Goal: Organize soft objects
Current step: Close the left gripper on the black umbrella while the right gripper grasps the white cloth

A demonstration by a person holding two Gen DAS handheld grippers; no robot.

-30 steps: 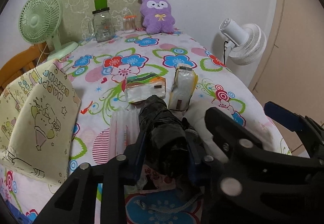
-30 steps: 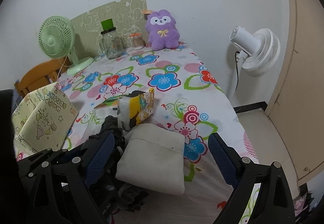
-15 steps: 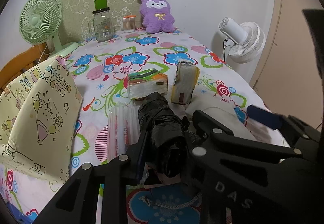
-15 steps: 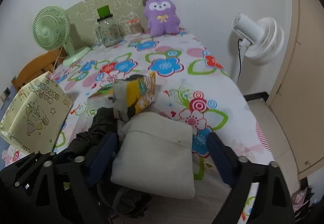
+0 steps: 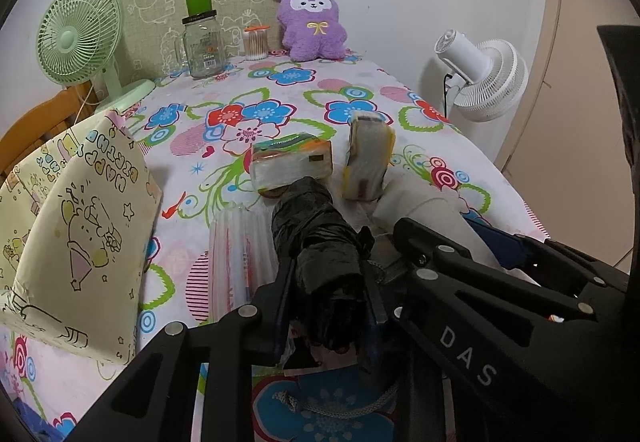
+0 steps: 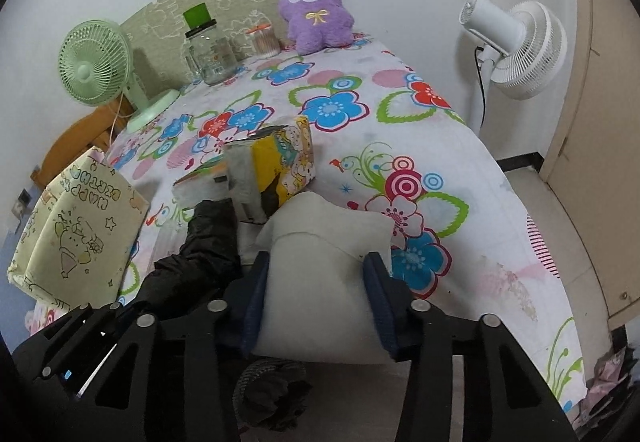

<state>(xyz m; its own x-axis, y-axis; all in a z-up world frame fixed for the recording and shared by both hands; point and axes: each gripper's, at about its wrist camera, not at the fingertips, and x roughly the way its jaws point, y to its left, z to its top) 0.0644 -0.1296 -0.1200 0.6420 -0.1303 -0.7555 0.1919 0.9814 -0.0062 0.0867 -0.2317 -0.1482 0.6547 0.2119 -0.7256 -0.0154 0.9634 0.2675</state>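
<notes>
Beside the left claw clamping the black bundle, the right claw, earlier wide, closes onto the white pouch.

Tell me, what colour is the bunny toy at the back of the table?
The bunny toy is purple with a yellow bow, clearest in the right wrist view.

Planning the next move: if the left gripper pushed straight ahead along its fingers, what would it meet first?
Probably the orange tissue pack, lying just beyond the black bundle in the left gripper; depth is unclear.
</notes>
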